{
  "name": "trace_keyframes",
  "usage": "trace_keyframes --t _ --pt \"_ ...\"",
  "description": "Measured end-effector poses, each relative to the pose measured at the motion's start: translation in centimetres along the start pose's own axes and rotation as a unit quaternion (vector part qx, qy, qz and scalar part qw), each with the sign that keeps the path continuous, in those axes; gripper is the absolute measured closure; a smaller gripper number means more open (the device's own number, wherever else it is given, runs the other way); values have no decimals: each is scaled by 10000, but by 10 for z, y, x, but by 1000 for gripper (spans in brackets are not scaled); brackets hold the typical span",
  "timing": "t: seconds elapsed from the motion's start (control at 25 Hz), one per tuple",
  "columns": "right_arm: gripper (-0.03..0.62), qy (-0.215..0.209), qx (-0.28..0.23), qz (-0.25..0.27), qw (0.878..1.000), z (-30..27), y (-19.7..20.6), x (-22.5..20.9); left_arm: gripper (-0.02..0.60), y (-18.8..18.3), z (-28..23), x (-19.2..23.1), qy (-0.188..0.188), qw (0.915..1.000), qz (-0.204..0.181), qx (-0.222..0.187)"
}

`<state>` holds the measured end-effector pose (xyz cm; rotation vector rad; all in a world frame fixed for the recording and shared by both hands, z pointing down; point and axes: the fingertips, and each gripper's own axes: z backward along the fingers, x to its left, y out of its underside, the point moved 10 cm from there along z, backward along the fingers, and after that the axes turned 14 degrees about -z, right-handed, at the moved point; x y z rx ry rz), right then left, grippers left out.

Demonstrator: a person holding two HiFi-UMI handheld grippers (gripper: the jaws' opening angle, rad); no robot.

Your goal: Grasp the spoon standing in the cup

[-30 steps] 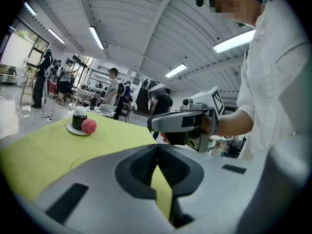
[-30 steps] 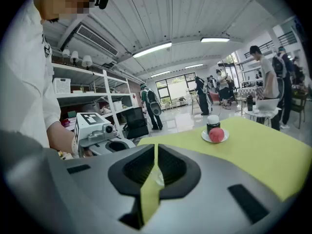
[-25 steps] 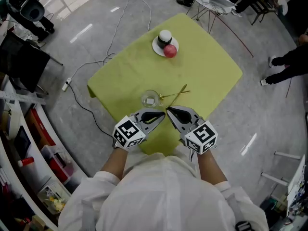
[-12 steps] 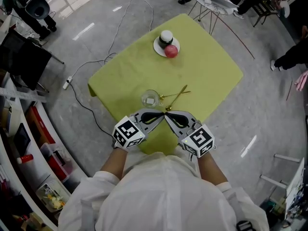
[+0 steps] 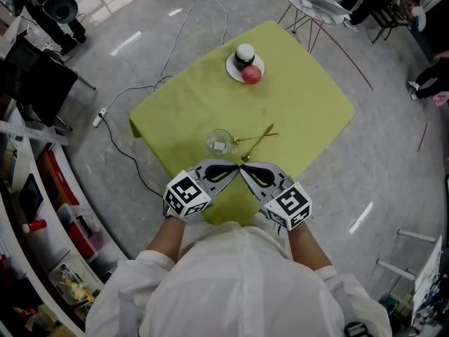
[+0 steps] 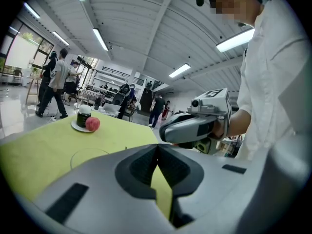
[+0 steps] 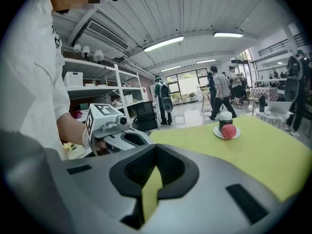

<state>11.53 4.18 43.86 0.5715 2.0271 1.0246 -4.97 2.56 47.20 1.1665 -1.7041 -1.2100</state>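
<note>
A clear glass cup (image 5: 219, 143) stands on the yellow-green table (image 5: 309, 97). Two gold spoons (image 5: 257, 139) lie crossed on the cloth just right of the cup; I see none upright inside it. My left gripper (image 5: 236, 168) and right gripper (image 5: 243, 169) hover side by side over the table's near edge, tips almost touching, a short way on my side of the cup. Both are shut with nothing in them. In the left gripper view the cup's rim (image 6: 90, 153) shows faintly beyond the shut left gripper (image 6: 157, 146). The right gripper (image 7: 156, 148) points past the table's near corner.
At the far side of the table a white plate (image 5: 233, 69) carries a dark jar with a white lid (image 5: 244, 53) and a red apple (image 5: 252, 75). Cables run over the floor at the left. Shelving stands at the far left, and people stand around the room.
My right gripper has drawn slightly back toward me and leftward, so its tip now sits against the left one. The left gripper, cup and spoons have stayed put.
</note>
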Motion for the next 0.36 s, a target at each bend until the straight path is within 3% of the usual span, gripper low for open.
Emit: trace_keyframes --t 0.36 --pt "591 -25 19 69 10000 0 1 1 577 1 -1 -3 -51 10000 9 -17"
